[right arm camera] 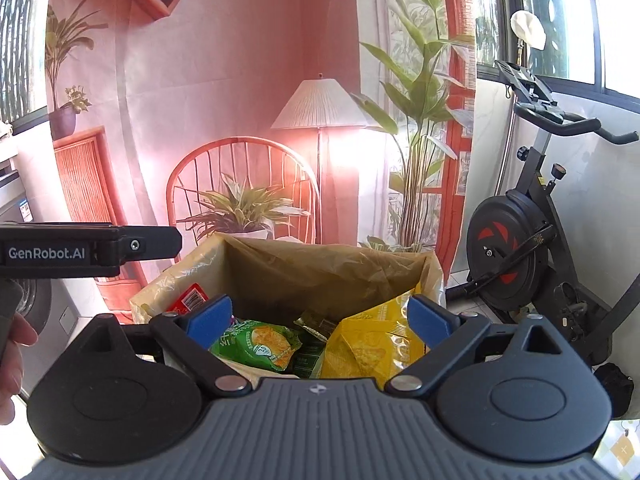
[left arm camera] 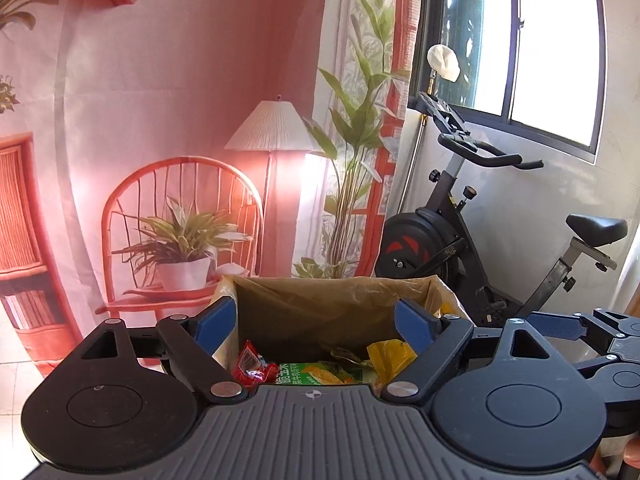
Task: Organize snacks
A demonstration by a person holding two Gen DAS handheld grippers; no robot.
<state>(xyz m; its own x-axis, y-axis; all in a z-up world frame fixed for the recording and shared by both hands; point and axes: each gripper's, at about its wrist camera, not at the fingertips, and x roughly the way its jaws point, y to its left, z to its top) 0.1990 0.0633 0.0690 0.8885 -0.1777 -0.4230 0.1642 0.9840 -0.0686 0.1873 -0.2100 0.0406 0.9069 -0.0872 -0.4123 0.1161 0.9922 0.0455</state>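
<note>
A box lined with a yellowish plastic bag [left arm camera: 332, 304] [right arm camera: 320, 272] stands in front of both grippers. Inside lie a green snack packet [right arm camera: 256, 344] [left arm camera: 320, 374], a yellow chip bag [right arm camera: 372, 344] [left arm camera: 386, 354], a red packet [left arm camera: 252, 368] [right arm camera: 188, 298] and a small dark green packet [right arm camera: 314, 326]. My left gripper [left arm camera: 316, 328] hangs open above the box, nothing between its blue pads. My right gripper [right arm camera: 318, 320] is also open and empty over the snacks. The left gripper's body [right arm camera: 80, 250] shows at the left of the right wrist view; the right gripper [left arm camera: 580, 328] shows at the right of the left wrist view.
A printed backdrop [left arm camera: 180, 160] of a chair, lamp and plants hangs behind the box. An exercise bike [left arm camera: 480, 240] [right arm camera: 540, 248] stands to the right by the window. A washing machine [right arm camera: 44, 312] is at the left. A person's hand [right arm camera: 12, 360] holds the left gripper.
</note>
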